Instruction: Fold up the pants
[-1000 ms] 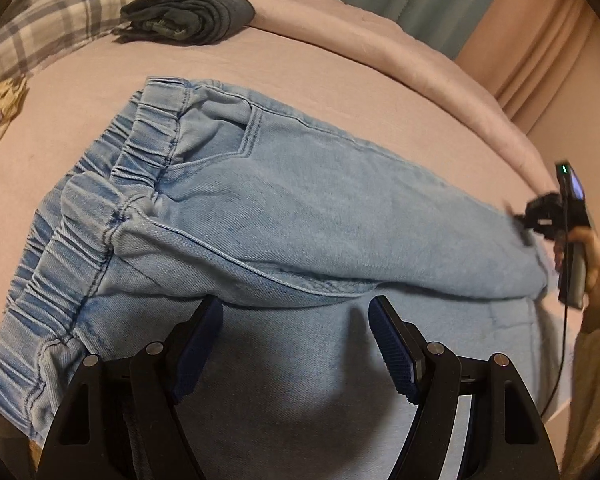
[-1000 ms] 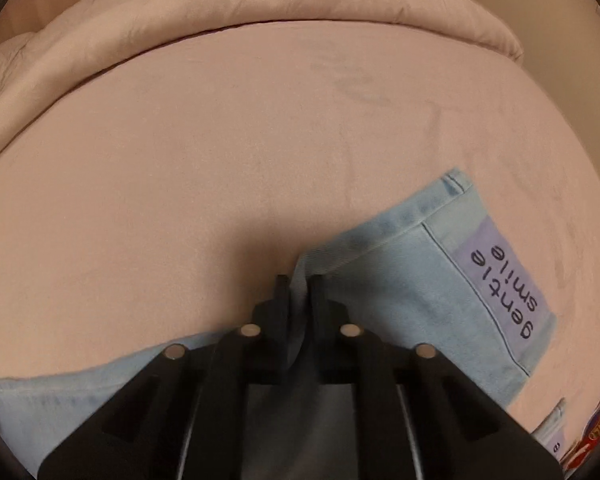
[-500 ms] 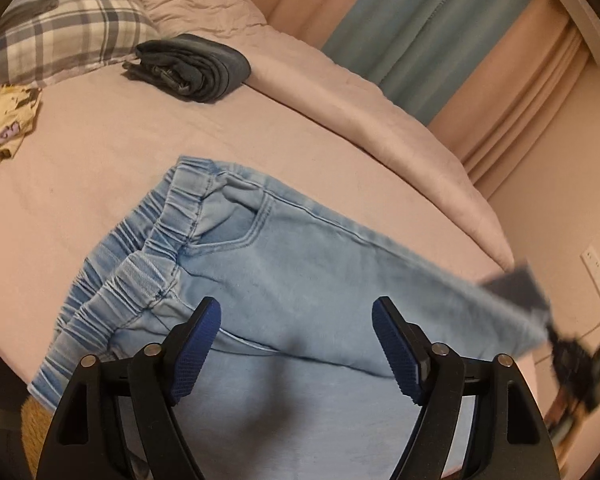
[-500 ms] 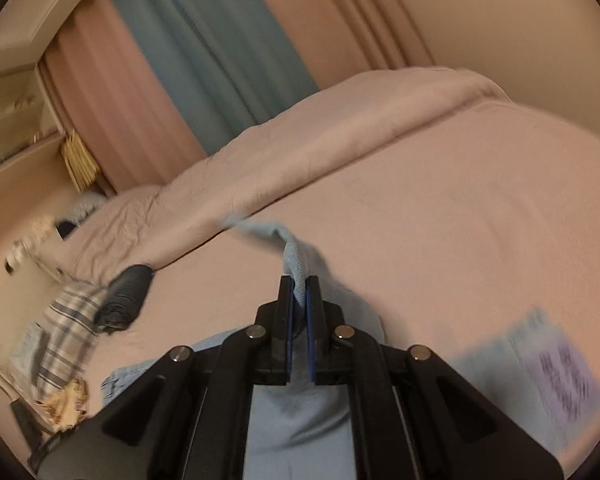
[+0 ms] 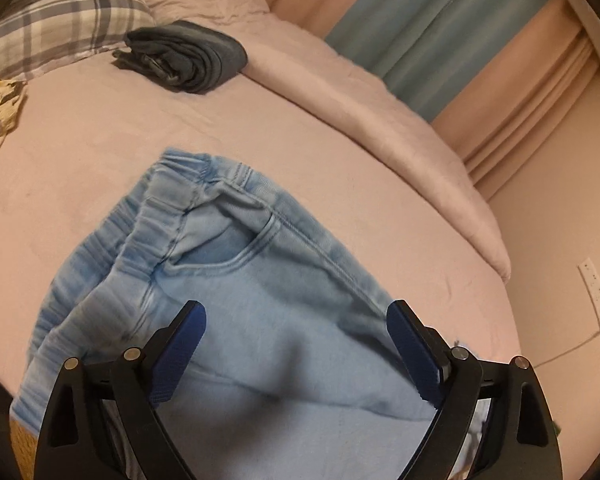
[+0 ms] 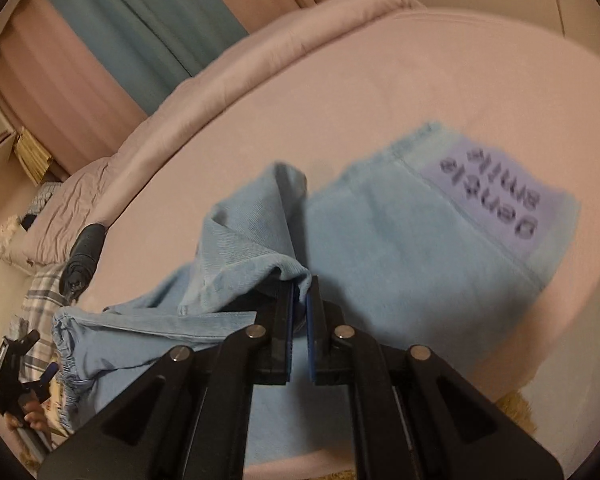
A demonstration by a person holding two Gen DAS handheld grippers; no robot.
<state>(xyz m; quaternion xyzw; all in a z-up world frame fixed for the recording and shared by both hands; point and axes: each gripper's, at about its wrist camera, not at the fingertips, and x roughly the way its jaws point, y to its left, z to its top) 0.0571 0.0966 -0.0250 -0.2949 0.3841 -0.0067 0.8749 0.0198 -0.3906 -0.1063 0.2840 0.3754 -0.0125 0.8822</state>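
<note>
One leg hem (image 6: 260, 248) was clamped in right gripper (image 6: 299, 296); left gripper (image 5: 296, 348), jaws just widening, held nothing. Best to carry hem level to waistband (image 5: 172, 196).

A home bedroom: a pink-sheeted bed (image 5: 260, 132), a plaid pillow (image 5: 60, 20) at its head, curtains (image 5: 440, 28) behind it

light blue denim pants (image 5: 260, 320) on bed, one leg hem lifted, elastic waist.
</note>
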